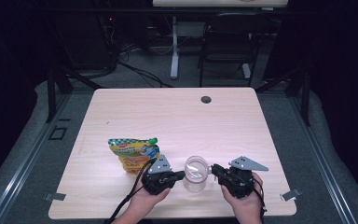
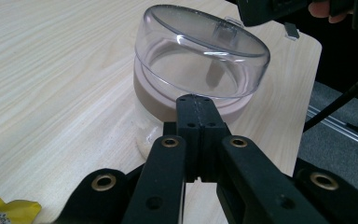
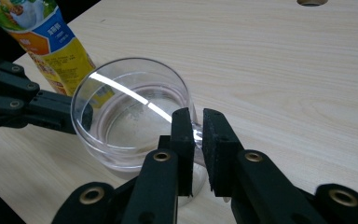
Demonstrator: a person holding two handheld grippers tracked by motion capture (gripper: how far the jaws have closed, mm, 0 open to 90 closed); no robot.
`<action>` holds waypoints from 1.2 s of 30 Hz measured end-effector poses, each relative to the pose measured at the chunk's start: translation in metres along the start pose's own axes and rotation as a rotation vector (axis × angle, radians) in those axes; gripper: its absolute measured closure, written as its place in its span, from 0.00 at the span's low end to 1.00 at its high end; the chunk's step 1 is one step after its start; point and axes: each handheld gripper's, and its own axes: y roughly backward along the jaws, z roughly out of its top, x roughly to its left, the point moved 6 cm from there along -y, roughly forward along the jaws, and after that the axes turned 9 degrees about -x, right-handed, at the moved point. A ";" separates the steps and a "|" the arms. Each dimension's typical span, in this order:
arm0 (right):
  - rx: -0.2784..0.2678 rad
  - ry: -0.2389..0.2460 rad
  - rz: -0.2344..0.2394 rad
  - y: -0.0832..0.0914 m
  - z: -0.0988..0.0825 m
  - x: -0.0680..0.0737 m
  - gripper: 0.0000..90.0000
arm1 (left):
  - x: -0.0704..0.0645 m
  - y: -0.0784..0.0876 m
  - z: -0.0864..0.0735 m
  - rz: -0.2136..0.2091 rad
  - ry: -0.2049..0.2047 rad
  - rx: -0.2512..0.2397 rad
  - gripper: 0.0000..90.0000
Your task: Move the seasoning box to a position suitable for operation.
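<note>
- Clear jar [image 1: 196, 174] stands upright on the light wood table [image 1: 177, 116], near its front edge, between the two grippers. A clear domed lid [image 2: 200, 49] sits on its mouth, above a pinkish band.
- Left gripper [image 1: 181, 175]: jaws pressed together, nothing between them. The closed tip touches the jar's side just under the lid, in the left gripper view. It looks like a brace, not a grip.
- Right gripper [image 1: 213, 169]: jaws stand slightly apart around a small tab [image 3: 196, 133] on the lid's rim. Pads sit very near it; a firm pinch cannot be confirmed.
- Yellow snack pouch [image 1: 134, 152] lies on the table just behind the left gripper, clear of the jar.
- Step in hand, by judgement: working the lid at its tab while the jar is steadied from the other side.
- Next move calls for a definite pinch on the tab, then a lift or a press with the left tip kept against the jar so it neither slides nor tips.
</note>
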 end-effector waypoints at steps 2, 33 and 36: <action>0.001 0.004 -0.002 0.000 0.000 0.001 0.91 | 0.000 0.000 0.001 -0.001 0.000 -0.003 1.00; 0.086 0.153 0.002 0.006 -0.018 0.019 0.60 | -0.010 -0.003 0.031 -0.033 -0.043 -0.014 1.00; 0.069 0.162 -0.006 0.004 -0.018 0.023 0.59 | -0.010 -0.003 0.031 -0.030 -0.045 -0.014 1.00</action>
